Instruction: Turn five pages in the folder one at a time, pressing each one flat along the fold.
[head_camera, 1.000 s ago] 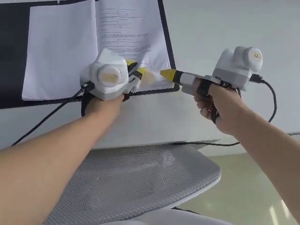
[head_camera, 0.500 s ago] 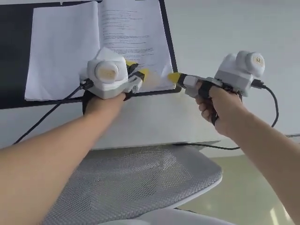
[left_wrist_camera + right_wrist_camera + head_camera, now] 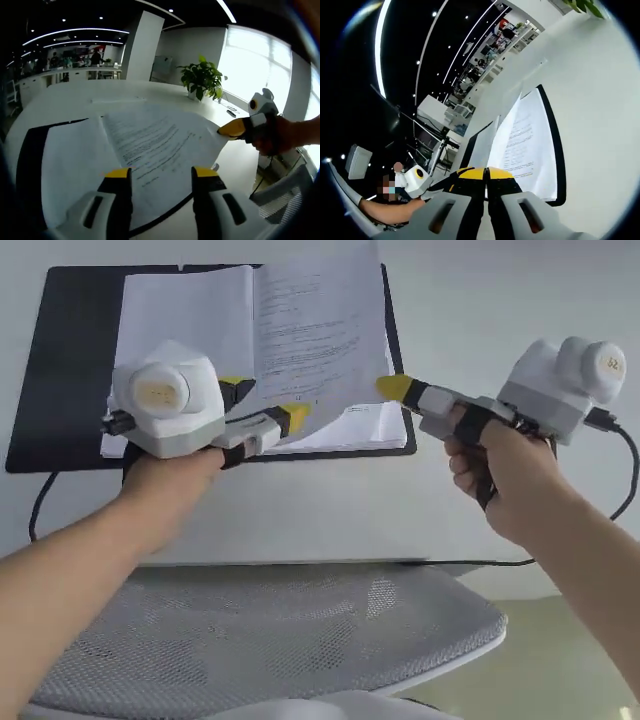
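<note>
A big white table (image 3: 520, 300) holds the open black folder (image 3: 60, 360), near the person's side. One printed page (image 3: 320, 330) curves up off the right half (the sheets under it lie flat). The left gripper (image 3: 265, 402) has its jaws spread wide at the page's bottom edge. The right gripper (image 3: 398, 388) has its jaws pressed together, with the tip at the page's right edge. I can't tell if it pinches the paper.

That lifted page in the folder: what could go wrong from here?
The right gripper pinches the lifted page just at its edge, so it could slip free and fall back, or tear if pulled hard. The left gripper is open by the page's lower edge; pressing early might crumple the bowed sheet against the folder.
</note>
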`<state>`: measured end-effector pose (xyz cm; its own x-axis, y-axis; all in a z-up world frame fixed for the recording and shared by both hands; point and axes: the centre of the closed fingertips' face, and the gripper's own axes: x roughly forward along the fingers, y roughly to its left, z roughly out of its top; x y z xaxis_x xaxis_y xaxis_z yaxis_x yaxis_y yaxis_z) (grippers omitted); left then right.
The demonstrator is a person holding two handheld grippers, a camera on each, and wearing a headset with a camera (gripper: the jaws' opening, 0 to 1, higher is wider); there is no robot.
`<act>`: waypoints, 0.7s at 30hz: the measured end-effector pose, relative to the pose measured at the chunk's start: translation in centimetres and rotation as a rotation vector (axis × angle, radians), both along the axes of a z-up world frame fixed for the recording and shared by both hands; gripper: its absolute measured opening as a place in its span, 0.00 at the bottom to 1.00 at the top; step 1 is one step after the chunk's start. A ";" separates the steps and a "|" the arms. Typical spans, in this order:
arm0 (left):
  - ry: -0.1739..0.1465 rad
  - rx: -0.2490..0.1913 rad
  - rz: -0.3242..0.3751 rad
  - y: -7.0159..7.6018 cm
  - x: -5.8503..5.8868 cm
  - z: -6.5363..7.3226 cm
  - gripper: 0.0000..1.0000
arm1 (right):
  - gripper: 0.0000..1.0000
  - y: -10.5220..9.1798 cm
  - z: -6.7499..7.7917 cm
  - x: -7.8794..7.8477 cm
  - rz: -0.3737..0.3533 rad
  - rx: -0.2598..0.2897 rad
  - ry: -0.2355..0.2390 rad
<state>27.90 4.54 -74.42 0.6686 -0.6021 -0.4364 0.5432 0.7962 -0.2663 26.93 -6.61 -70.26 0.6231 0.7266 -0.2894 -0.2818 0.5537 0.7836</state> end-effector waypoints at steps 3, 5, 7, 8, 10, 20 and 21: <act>-0.003 -0.001 0.017 2.4 -0.5 0.7 0.48 | 0.00 1.6 1.3 -0.1 0.031 -0.012 -0.030; -0.006 0.004 0.021 4.0 -0.9 1.2 0.49 | 0.00 2.8 2.1 -0.2 0.049 -0.010 -0.043; 0.007 0.010 0.033 5.6 -1.4 1.6 0.50 | 0.00 3.8 2.8 -0.2 0.065 -0.008 -0.055; 0.005 0.012 0.034 5.9 -1.5 1.7 0.50 | 0.00 4.8 3.4 -0.3 0.086 0.001 -0.070; 0.013 0.021 0.041 7.5 -2.0 2.1 0.50 | 0.00 6.6 4.0 -0.6 0.131 -0.015 -0.090; 0.009 -0.003 0.133 14.5 -3.8 3.3 0.48 | 0.00 14.9 3.9 -0.8 0.286 -0.080 -0.114; 0.011 0.000 0.137 14.9 -4.0 3.3 0.48 | 0.00 15.5 3.8 -0.8 0.292 -0.078 -0.112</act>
<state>23.89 19.45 -71.12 0.7394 -0.5059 -0.4442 0.4265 0.8625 -0.2723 26.14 8.94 -66.49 0.4232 0.8574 -0.2928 -0.5197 0.4944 0.6967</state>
